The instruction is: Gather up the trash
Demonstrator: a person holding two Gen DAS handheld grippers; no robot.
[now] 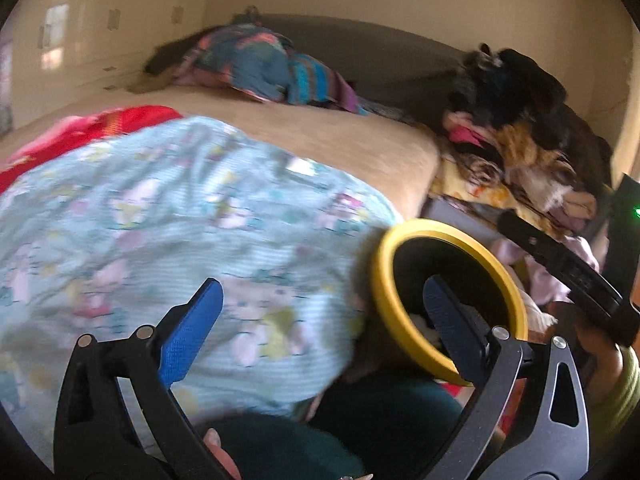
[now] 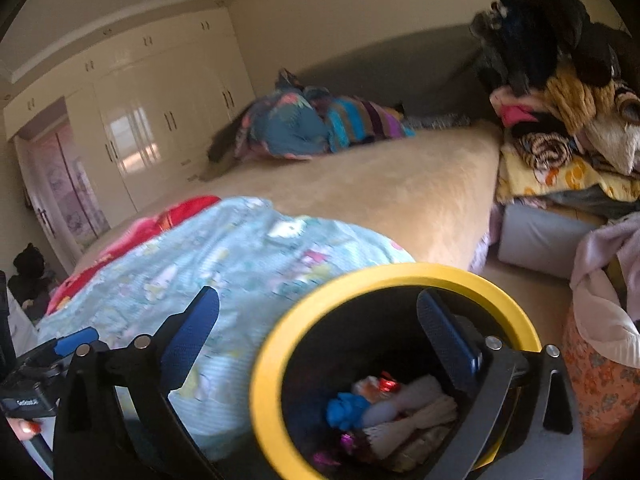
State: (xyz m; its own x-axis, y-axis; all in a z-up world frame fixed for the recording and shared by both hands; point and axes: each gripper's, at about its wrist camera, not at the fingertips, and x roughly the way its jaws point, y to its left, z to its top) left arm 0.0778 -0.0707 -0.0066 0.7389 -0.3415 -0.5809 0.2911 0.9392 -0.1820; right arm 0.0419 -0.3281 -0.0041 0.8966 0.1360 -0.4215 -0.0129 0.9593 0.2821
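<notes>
The left gripper point(image 1: 320, 316) points forward over the bed, with its two blue-padded fingers point(image 1: 192, 332) spread wide and nothing between them. The right finger stands in front of the mouth of the yellow-rimmed trash bin point(image 1: 444, 300), which is low and to the right of the bed corner. The right gripper point(image 2: 320, 332) is also spread wide and holds nothing; its right finger point(image 2: 448, 344) reaches over the open bin point(image 2: 276, 344), and whether it touches the rim I cannot tell.

Only the right wrist view looks down into the bin: there lies trash point(image 2: 400, 408), namely a blue crumpled piece, white paper and some shiny wrappers. It also shows the white wardrobe point(image 2: 160, 120) at the far left wall. The left wrist view shows the bin's inside mostly dark, and the other gripper's black body point(image 1: 568, 272) at the right edge.

A light blue patterned blanket point(image 1: 160, 220) covers the near part of the beige bed point(image 1: 340, 132), with a red cloth point(image 1: 120, 120) beside it. A pile of clothes point(image 1: 520, 140) is stacked on the right, close to the bin, so the free room on that side is narrow. Between the bed and the pile a strip of floor point(image 2: 520, 284) is visible.
</notes>
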